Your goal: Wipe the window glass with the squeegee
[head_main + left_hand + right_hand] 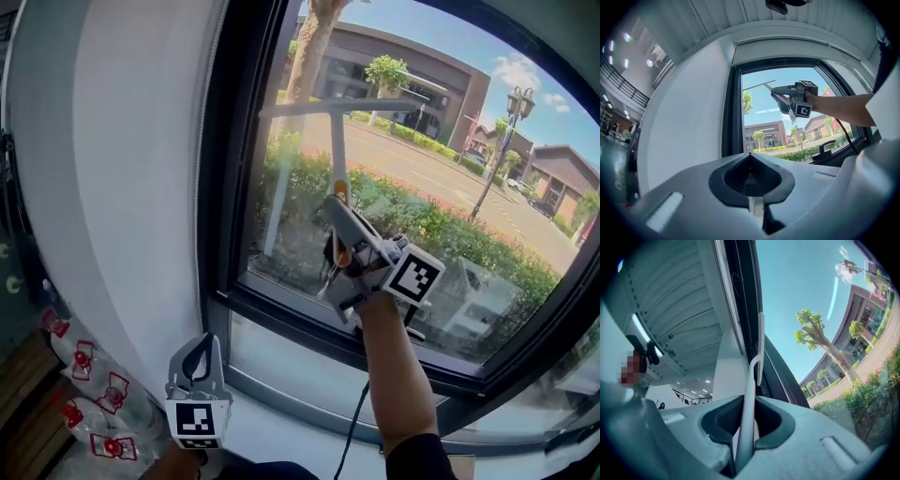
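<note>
The squeegee (335,141) is a pale T-shaped tool with a thin handle, and its horizontal blade (339,106) lies against the window glass (441,178) near the top. My right gripper (339,220) is raised in front of the glass and shut on the squeegee's handle. In the right gripper view the handle (747,418) runs up between the jaws to the blade (761,345). My left gripper (198,352) hangs low by the white wall, shut with nothing in it. The left gripper view shows its own jaws (750,161) pressed together and the right gripper (787,99) far ahead.
A dark window frame (225,187) borders the glass, with a black window handle (825,147) low on it. A white wall (122,169) fills the left. Clear bags with red marks (94,394) lie at the lower left. A cable (352,431) hangs beside my right forearm.
</note>
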